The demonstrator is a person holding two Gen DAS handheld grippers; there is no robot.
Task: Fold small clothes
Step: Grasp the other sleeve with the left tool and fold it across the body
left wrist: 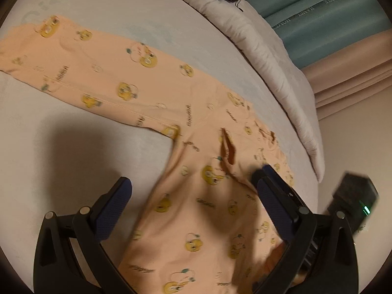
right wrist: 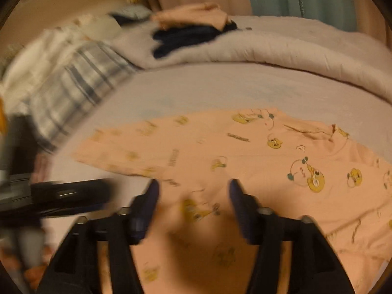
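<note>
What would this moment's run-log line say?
peach top: spread flat on bed, unfolded | left gripper: open above it | right gripper: open above it

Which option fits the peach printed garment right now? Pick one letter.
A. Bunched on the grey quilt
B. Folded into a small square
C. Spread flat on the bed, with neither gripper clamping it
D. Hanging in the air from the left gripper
C: the peach garment lies spread on the bed sheet, one sleeve stretched out, while the left gripper and right gripper hover with open jaws.
</note>
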